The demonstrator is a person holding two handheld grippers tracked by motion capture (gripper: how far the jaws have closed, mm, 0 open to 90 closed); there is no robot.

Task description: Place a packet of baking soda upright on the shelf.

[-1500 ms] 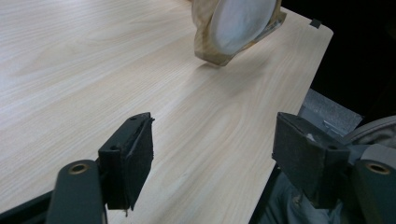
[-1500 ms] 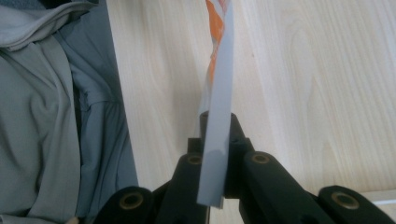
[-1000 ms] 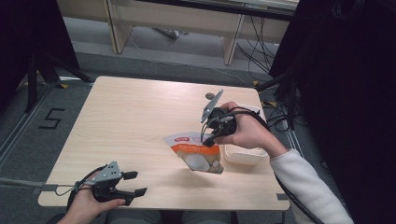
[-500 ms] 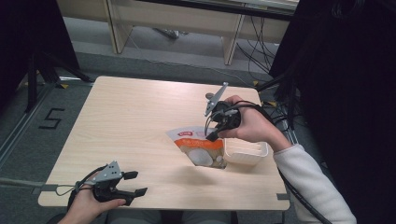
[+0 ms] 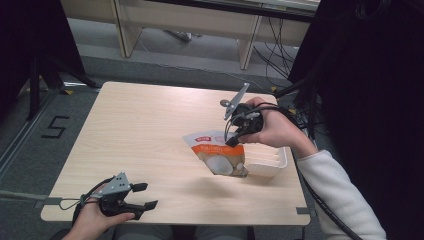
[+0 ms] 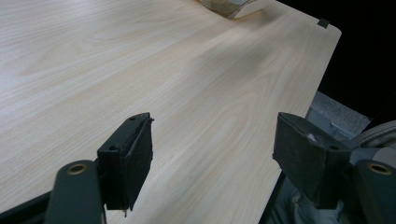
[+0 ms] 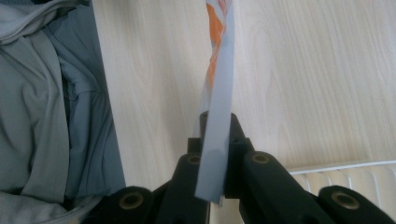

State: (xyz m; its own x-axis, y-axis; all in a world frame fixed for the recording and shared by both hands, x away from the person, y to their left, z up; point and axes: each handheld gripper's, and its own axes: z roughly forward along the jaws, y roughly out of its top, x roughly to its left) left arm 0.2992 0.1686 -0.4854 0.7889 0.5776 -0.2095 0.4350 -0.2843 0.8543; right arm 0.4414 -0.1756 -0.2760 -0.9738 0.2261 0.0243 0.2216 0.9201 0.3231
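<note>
A white and orange snack pouch point(image 5: 216, 152) hangs tilted above the table, its lower end beside a white ribbed tray point(image 5: 267, 161). My right gripper point(image 5: 231, 140) is shut on the pouch's top edge; in the right gripper view the pouch point(image 7: 216, 93) stands edge-on, pinched between the black jaws of the right gripper point(image 7: 215, 133). My left gripper point(image 5: 145, 196) rests at the table's near left edge, held by a hand. In the left gripper view the left gripper point(image 6: 212, 151) has its jaws wide apart over bare wood, nothing between them.
The light wooden table point(image 5: 145, 130) has its near edge by the left gripper. The tray point(image 7: 345, 179) lies at the bottom right of the right gripper view. A grey sleeve and clothing point(image 7: 46, 112) lie past the table edge. Cables and dark equipment stand at the right.
My right gripper has carried the pouch a little to the right, towards the white tray, which also sits further right now. The left gripper has stayed put.
</note>
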